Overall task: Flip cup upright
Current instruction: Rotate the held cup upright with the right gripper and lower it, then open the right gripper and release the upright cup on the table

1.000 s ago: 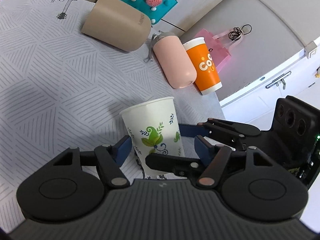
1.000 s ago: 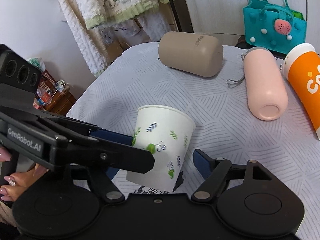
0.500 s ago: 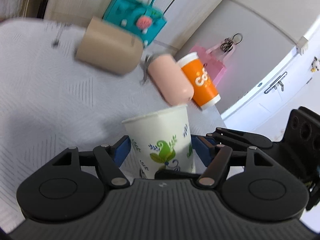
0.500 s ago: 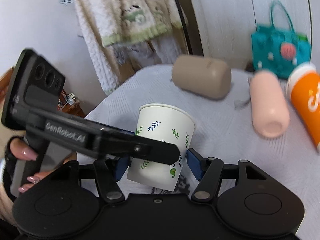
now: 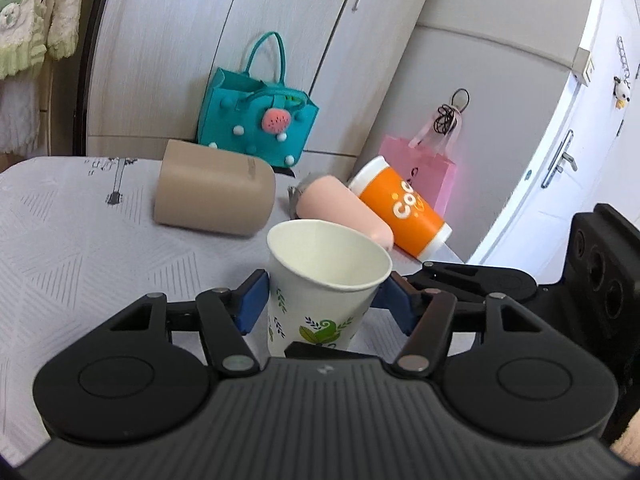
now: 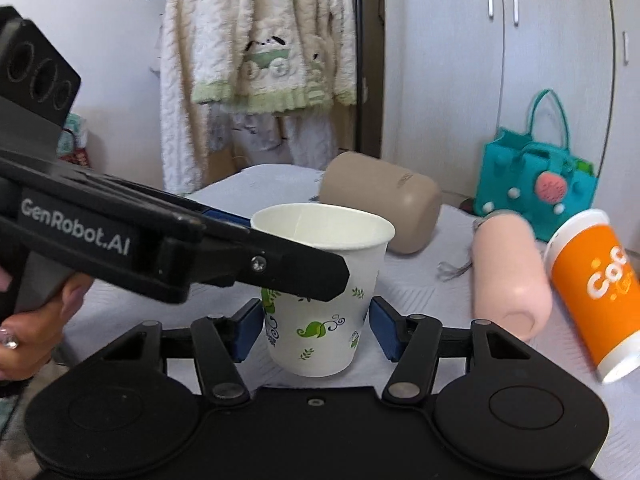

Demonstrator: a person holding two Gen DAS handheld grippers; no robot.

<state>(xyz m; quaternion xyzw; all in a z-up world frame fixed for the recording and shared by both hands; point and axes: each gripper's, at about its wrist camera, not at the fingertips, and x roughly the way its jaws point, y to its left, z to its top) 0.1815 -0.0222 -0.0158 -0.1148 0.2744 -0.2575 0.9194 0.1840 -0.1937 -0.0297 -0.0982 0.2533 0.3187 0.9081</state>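
Note:
A white paper cup (image 5: 324,296) with green leaf prints stands mouth up between both grippers, held off the table; it also shows in the right wrist view (image 6: 320,308). My left gripper (image 5: 324,304) has its blue pads against the cup's sides. My right gripper (image 6: 316,330) has its blue pads (image 6: 248,330) at the cup's lower sides, seeming to touch. The left gripper's body (image 6: 120,240) crosses in front of the cup in the right wrist view.
On the grey patterned tablecloth (image 5: 80,248) lie a tan cup (image 5: 216,196), a pink bottle (image 5: 344,210) and an orange cup (image 5: 404,210), all on their sides. A teal bag (image 5: 256,120) and a pink bag (image 5: 424,176) stand behind. A sweater (image 6: 260,52) hangs at the left.
The cup has been raised and levelled, so its open mouth now shows from above. Both grippers moved with it; the right jaws closed in on the cup.

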